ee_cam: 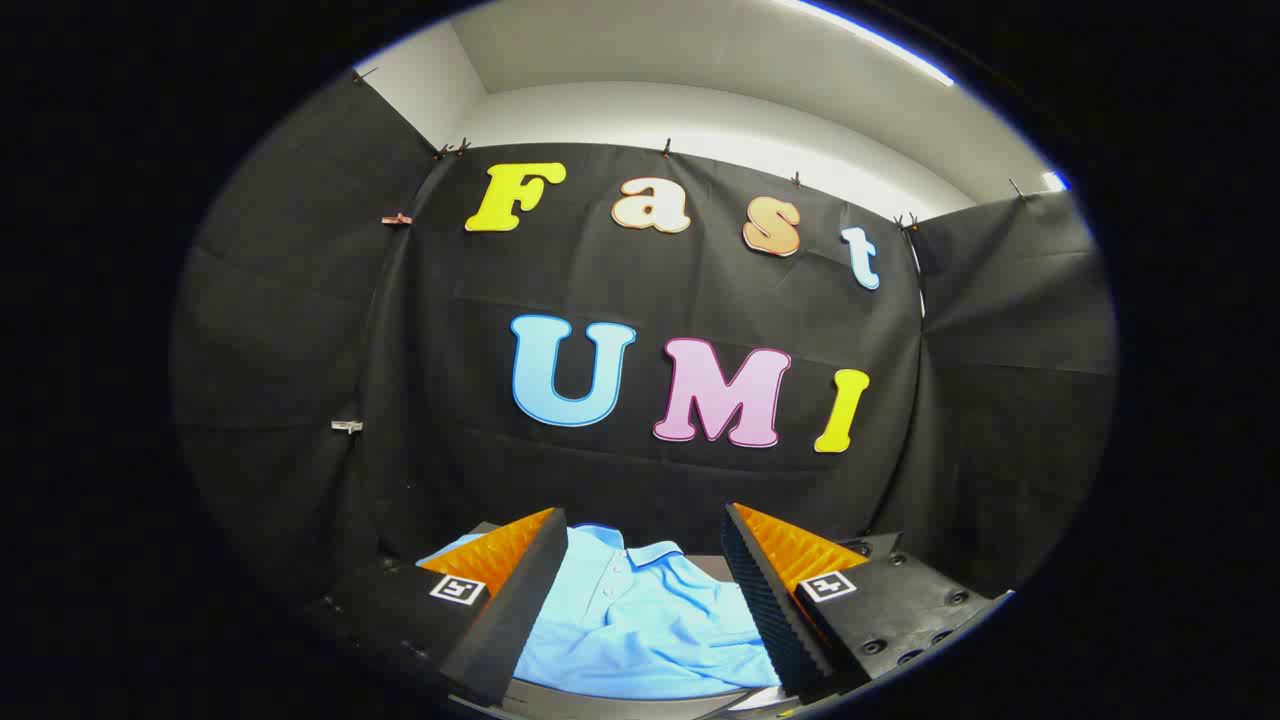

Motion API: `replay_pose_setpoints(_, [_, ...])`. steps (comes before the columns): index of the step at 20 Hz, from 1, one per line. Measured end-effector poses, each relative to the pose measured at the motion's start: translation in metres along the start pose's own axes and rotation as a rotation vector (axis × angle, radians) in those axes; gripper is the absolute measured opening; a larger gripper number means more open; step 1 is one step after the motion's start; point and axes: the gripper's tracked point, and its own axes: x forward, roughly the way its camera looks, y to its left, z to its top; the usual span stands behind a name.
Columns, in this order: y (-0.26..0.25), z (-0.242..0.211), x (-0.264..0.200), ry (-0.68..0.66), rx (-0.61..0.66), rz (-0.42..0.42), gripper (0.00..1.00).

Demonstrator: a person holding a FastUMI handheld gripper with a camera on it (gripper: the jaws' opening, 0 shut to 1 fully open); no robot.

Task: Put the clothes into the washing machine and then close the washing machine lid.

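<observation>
jaws are wide open right over the light blue polo shirt (640, 620), which lies spread on the bench just ahead and between the fingers, so I'd drop straight down and pinch a bunched fold near the collar, not flat fabric

Nothing readable; one square marker (457, 589), seemingly coded, on each spread finger of the hand-held gripper (642, 515).

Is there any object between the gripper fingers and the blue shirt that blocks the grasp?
Nothing visible blocks it. The gripper is open, its fingers apart, and the light blue polo shirt lies in the gap between and just beyond them, untouched, with nothing on it.
</observation>
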Motion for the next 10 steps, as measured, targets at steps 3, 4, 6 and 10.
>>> replay_pose_setpoints(3, [0.0084,0.0059,-0.0027,-0.026,0.016,0.027,0.98])
replay_pose_setpoints(4, [0.0080,0.0056,-0.0027,-0.029,0.014,0.027,0.98])
replay_pose_setpoints(6, [0.0070,0.0018,-0.0036,-0.022,0.015,0.025,0.98])
replay_pose_setpoints(10, [0.0075,-0.0025,-0.0049,-0.010,0.019,0.016,0.98])
